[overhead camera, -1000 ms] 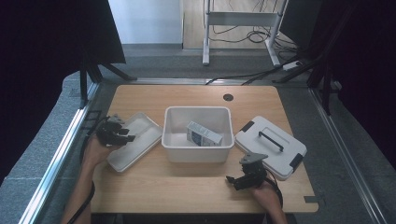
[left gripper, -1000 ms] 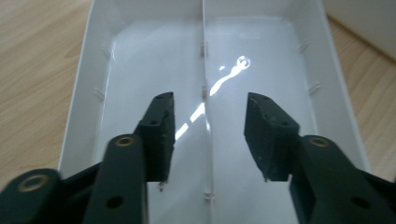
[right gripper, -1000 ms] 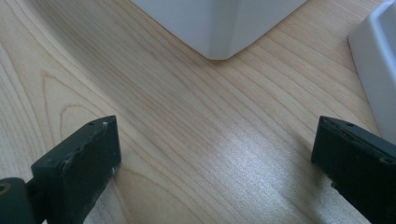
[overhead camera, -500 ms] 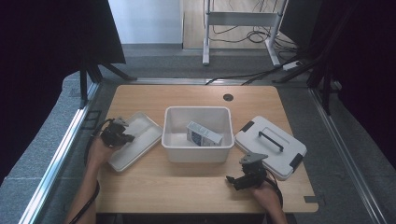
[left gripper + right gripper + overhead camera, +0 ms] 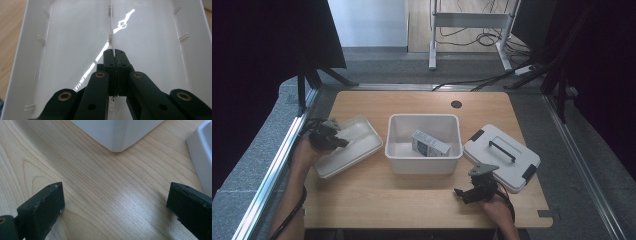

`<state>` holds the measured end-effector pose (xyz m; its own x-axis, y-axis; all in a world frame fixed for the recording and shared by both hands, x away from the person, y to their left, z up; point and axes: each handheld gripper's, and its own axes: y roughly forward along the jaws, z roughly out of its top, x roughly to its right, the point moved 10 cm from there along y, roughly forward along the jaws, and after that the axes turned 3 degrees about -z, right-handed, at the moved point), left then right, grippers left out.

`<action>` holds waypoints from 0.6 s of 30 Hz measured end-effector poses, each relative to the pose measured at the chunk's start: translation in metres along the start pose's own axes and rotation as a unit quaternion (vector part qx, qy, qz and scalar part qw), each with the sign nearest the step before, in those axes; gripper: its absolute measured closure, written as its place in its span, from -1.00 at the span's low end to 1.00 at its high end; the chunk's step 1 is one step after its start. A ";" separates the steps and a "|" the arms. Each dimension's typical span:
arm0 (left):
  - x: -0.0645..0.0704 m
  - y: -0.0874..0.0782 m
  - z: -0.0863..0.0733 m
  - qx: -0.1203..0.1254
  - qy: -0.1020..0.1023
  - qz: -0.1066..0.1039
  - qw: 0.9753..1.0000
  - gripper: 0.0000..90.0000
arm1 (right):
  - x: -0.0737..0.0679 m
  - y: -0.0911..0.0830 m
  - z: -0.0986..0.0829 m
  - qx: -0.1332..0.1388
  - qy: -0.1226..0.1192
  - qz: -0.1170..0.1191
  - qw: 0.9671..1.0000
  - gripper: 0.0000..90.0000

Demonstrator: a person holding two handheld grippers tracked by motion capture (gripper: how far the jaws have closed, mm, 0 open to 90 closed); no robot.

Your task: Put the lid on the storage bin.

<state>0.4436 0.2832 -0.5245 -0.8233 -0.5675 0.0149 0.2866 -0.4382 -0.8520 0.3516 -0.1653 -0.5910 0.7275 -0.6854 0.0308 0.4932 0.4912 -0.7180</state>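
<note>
A shallow white tray (image 5: pixel 354 145) lies at the table's left, and its glossy inside (image 5: pixel 70 37) has a thin upright rib (image 5: pixel 110 30) down the middle. My left gripper (image 5: pixel 331 138) reaches into it from the left, and its jaws (image 5: pixel 114 53) are shut on that rib. A deep white bin (image 5: pixel 423 118) stands mid-table with a small printed box (image 5: pixel 430 143) inside. My right gripper (image 5: pixel 468 192) rests low over the wood near the front edge, open (image 5: pixel 116 195) with nothing between its jaws. The bin's corner (image 5: pixel 117 132) lies just ahead of it.
A white lid (image 5: pixel 502 157) with a black handle and black latches lies right of the bin, and its edge (image 5: pixel 202 152) is close to my right jaw. A cable hole (image 5: pixel 456 104) sits at the table's back. Metal rails run along both sides of the table.
My left gripper and the tray's near end have shifted slightly. The right gripper has stayed where it was.
</note>
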 end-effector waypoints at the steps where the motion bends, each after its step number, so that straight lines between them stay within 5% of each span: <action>1: 0.000 -0.006 0.002 0.000 0.008 -0.004 1.000 0.98 | 0.000 0.000 0.000 0.000 0.000 0.000 1.000 -0.98; 10: 0.008 -0.059 0.030 0.023 0.068 -0.033 0.997 0.98 | 0.000 0.000 0.000 0.000 0.001 0.000 1.000 -0.98; 18: 0.023 -0.083 0.065 0.036 0.113 -0.049 0.992 0.98 | 0.000 0.000 0.000 0.001 0.000 0.000 1.000 -0.98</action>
<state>0.4321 0.2612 -0.4198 -0.9353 -0.3526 -0.0300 0.2283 -0.5365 -0.8124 0.3518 -0.1654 -0.5909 0.7276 -0.6853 0.0318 0.4943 0.4916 -0.7170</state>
